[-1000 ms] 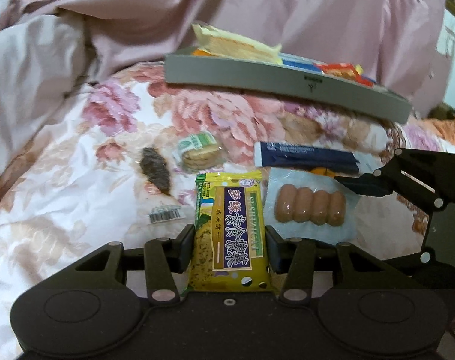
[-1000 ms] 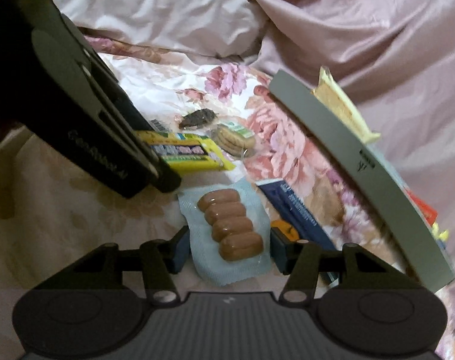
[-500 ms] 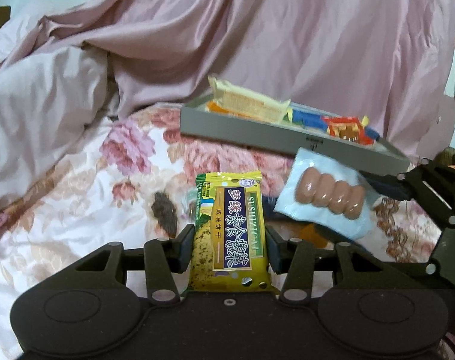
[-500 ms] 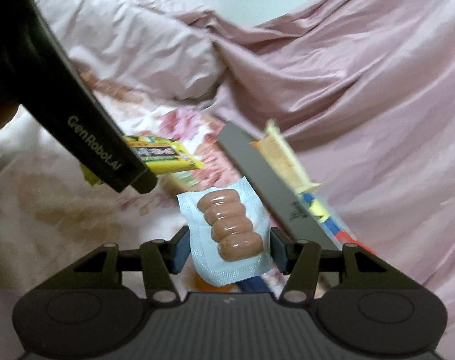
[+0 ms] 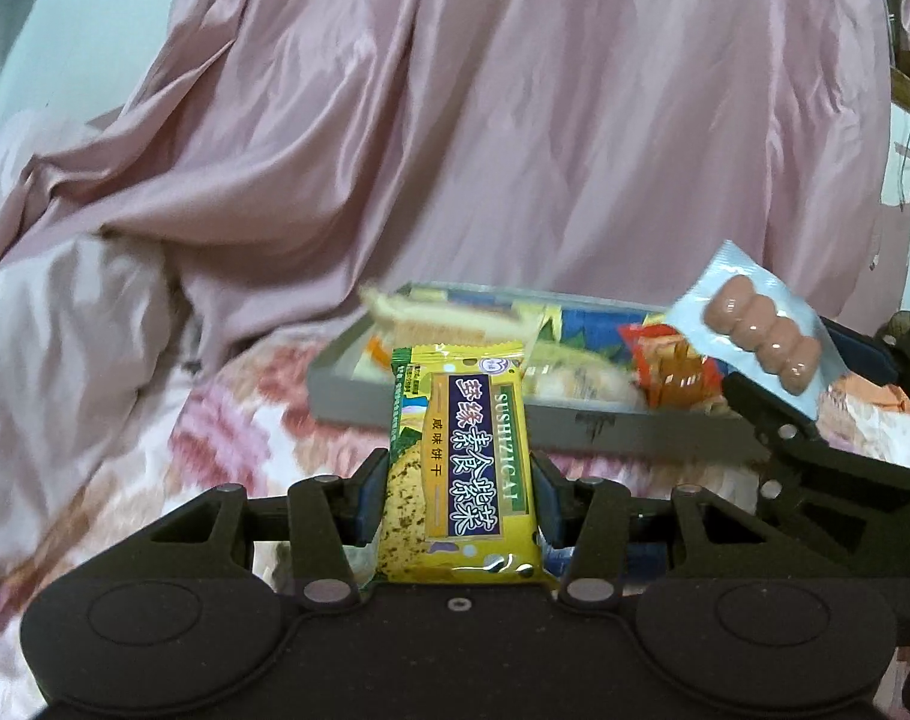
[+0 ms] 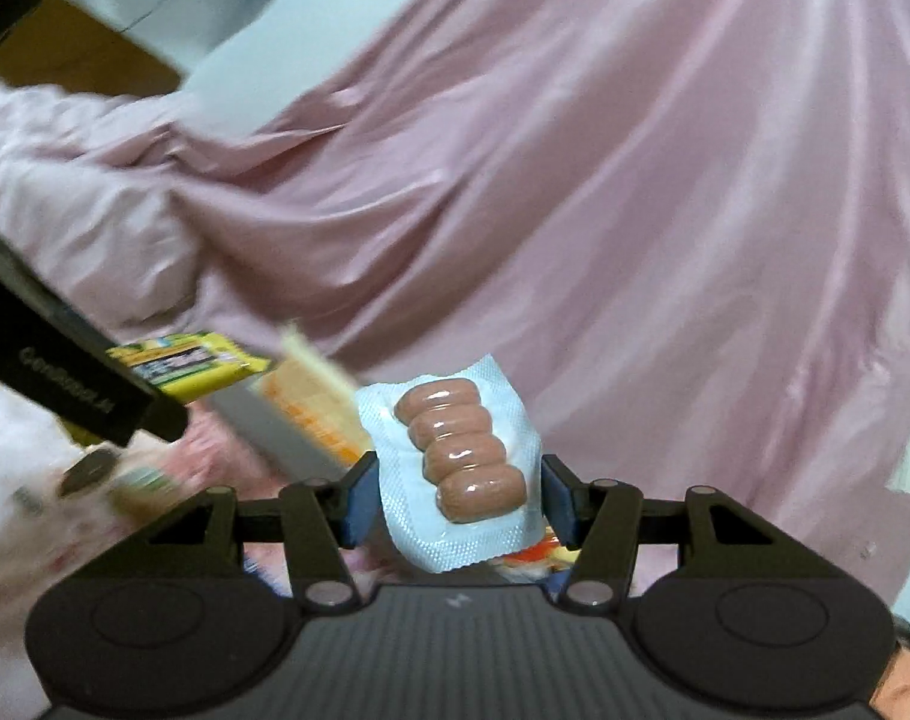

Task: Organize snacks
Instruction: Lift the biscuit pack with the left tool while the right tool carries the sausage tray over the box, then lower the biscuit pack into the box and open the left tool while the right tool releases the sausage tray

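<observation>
Left wrist view, lower centre: the yellow biscuit packet (image 5: 463, 456) stands upright between the two pads of my left gripper (image 5: 459, 495), which is clamped on its long edges; the packet's top edge overlaps the near wall of the grey tray (image 5: 646, 429) behind it. Right wrist view, lower centre: the sausage pack (image 6: 457, 471), four pink sausages sealed in pale blue film, is pinched between the pads of my right gripper (image 6: 452, 501), tilted slightly left. In the left wrist view the same pack appears at the right edge of the frame, held above the tray's right end. The tray, at centre right of the left view, holds several wrapped snacks (image 5: 670, 363), among them an orange-red pack and a pale cracker pack; motion blur makes their labels unreadable, so I cannot name them with confidence. The tray rests on a floral bedsheet (image 5: 227, 438). A pink satin quilt (image 5: 514, 120) fills the upper half of both views. In the right view, the left gripper crosses the left edge, the yellow packet projecting from it.
</observation>
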Demonstrator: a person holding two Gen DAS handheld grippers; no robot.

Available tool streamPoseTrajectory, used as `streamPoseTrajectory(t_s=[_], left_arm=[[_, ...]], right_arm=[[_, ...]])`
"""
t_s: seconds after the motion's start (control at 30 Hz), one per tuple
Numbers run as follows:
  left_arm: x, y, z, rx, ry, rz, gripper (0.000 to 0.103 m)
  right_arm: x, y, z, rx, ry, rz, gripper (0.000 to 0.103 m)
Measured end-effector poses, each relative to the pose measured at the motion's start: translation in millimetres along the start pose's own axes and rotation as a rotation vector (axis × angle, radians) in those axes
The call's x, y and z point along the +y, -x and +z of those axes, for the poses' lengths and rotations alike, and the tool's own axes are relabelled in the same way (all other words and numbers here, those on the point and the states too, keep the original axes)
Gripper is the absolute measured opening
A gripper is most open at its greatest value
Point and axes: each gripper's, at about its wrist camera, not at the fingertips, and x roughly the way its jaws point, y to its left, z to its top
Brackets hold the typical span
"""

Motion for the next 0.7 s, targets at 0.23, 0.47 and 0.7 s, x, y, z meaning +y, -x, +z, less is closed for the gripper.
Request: streamPoseTrajectory(t_s=[0.23,0.47,0.7], left_arm=[[-25,-30,28,-0.025,-0.022,-0.02,0.05],[-45,-57,47,-0.028,-0.003,-0.031,0.05],[-63,-88,57,-0.006,0.016,-0.039,0.05]], right_arm=[[-33,-31,-7,0.028,-0.125,-0.095,0.06],[-52,-58,-19,0.081,-0.219,-0.137,0.06],[-63,-66,-33,0.117,-0.279,-0.142,0.06]])
